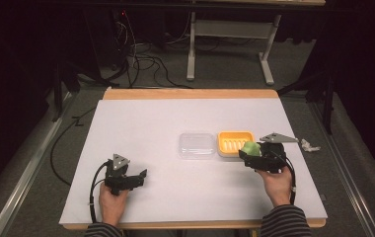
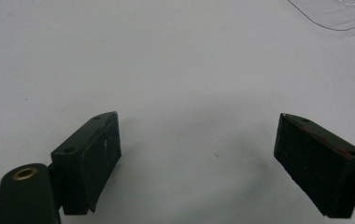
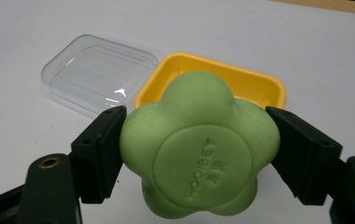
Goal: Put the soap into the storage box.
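One green soap point(image 3: 199, 154) clamped in right gripper point(image 3: 199, 158); left gripper point(image 2: 199, 158) gaped wide, empty. One yellow dish point(image 1: 234, 141), one clear lid point(image 1: 196, 145).

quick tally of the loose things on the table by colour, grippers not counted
green: 1, the flower-shaped soap, clamped in the right gripper
yellow: 1, the soap dish
clear: 1, the plastic lid
white: 1, the crumpled scrap near the table's right edge
total: 4
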